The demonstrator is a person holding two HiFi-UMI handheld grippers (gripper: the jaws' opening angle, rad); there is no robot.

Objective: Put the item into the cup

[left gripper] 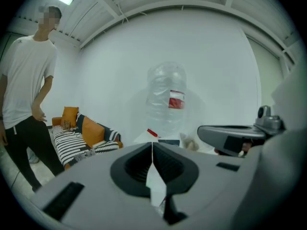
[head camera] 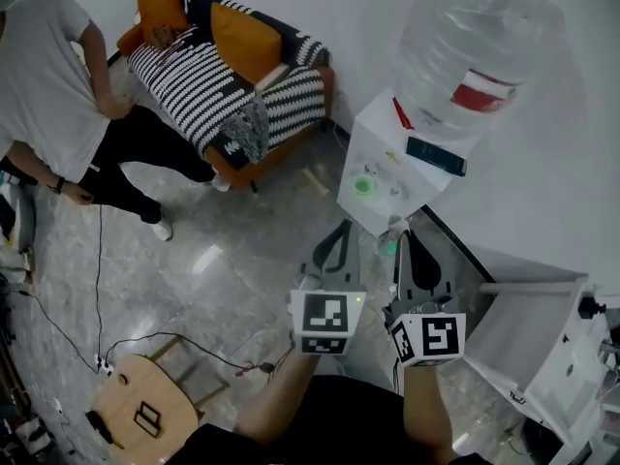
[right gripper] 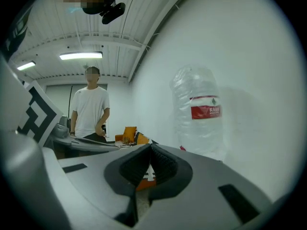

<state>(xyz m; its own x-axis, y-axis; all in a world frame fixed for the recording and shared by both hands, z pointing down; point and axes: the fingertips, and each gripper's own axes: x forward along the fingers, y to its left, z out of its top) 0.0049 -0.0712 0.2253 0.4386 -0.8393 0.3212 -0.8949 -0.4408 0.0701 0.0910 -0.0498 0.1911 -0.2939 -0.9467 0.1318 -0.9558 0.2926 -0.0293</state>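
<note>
Honestly, the item cannot be picked out with certainty. The best candidate is a pale crumpled lump (left gripper: 190,142) lying on top of the water dispenser (head camera: 380,168), just beside a dark flat box (head camera: 436,155). If that is it, I judge it light and soft, likely to squash under a hard pinch and unlikely to slip. A gentle hold across its middle should do, squeezing only enough to lift it.

The likeliest cup (head camera: 363,184) is a small green round shape on the same top, near the front edge. It is too small to tell whether it is upright or already holds anything. A cup that size would probably be light and easy to knock over, so the drop should come from straight above its mouth.

Neither tool holds anything. The left tongs (left gripper: 152,146) have their jaws pressed together at the tips with nothing between them. The right tongs (right gripper: 149,151) are the same, and the orange seen through their gap is only a cushion far behind. Both point at the dispenser from short of it.

A big clear bottle (head camera: 475,46) sits on the dispenser. A striped sofa (head camera: 232,76) and a bystander (head camera: 48,85) are well apart to the left.
</note>
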